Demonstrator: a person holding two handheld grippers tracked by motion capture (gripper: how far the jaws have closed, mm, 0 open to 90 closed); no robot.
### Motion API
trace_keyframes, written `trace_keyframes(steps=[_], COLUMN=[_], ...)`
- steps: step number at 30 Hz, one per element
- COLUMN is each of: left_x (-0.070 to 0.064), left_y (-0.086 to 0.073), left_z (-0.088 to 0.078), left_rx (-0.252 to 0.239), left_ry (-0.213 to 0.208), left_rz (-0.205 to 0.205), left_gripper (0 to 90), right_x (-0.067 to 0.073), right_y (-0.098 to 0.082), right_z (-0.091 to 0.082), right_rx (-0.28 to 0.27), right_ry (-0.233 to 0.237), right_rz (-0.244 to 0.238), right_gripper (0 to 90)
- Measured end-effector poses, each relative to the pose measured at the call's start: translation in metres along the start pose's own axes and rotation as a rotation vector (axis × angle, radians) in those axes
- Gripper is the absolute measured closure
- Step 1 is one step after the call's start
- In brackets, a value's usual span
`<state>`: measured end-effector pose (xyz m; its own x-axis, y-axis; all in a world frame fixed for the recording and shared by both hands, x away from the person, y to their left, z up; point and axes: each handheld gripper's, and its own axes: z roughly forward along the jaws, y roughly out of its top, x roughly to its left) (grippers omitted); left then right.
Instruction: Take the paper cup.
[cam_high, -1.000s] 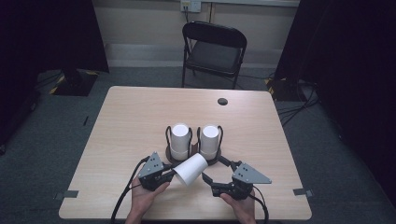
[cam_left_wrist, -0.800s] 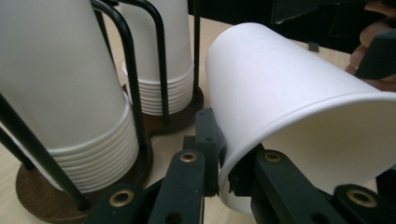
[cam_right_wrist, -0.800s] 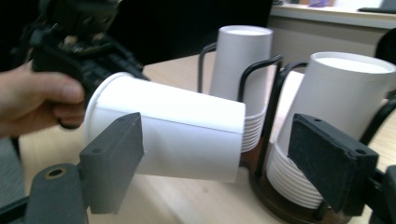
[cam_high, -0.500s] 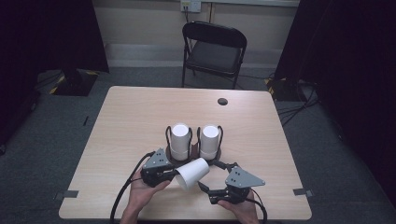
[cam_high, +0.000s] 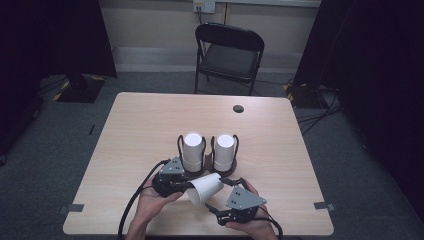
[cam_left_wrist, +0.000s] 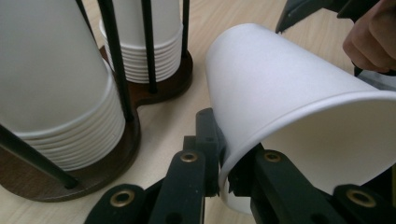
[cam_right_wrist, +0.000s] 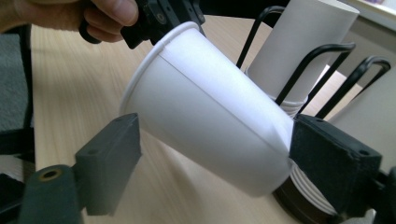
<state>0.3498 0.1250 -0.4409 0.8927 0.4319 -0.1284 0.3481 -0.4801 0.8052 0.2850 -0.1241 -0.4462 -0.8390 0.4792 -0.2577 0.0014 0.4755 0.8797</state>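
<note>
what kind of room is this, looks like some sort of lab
Probably a lab or recording room: a bare wooden table flanked by black curtains, cables across grey carpet, and a folding chair by the wall.

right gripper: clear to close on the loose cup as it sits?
Probably yes. The right gripper has its jaws open on either side of the paper cup, nothing between. The left gripper already pinches the cup's rim.

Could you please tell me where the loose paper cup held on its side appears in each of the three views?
High view: the paper cup lies low centre, between the two grippers.
Left gripper view: right half, its rim pinched in the jaws.
Right gripper view: centre, between the open jaws.
Shared landmark: the cup holder beside it.
</note>
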Motion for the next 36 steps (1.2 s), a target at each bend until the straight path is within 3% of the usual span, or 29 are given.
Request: trace_keyframes(steps=[2,9,20,27,31,36], left_x=[-0.001,-0.002,-0.005,-0.006,-0.008,-0.008], left_y=[0.0,-0.002,0.001,0.002,0.002,0.002], left_z=[0.002,0.009,0.011,0.014,0.017,0.022], left_rx=[0.01,-0.007,-0.008,-0.023,-0.005,0.014], left_ry=[0.001,-0.032,-0.057,-0.076,-0.081,-0.099], left_rz=[0.002,-0.03,-0.034,-0.061,-0.055,-0.081], left_gripper=[85.4,86.7,88.8,88.8,88.8,88.5], right_x=[0.002,0.004,0.009,0.014,0.016,0.018], right_y=[0.0,-0.003,-0.001,0.002,0.004,0.005], right_z=[0.003,0.008,0.021,0.028,0.032,0.034], right_rx=[0.004,0.031,0.054,0.061,0.088,0.086], right_ry=[0.002,0.033,0.057,0.036,0.038,0.027], right_rz=[-0.024,-0.047,-0.071,-0.094,-0.112,-0.126], right_gripper=[14.1,11.8,9.9,10.4,12.5,16.3])
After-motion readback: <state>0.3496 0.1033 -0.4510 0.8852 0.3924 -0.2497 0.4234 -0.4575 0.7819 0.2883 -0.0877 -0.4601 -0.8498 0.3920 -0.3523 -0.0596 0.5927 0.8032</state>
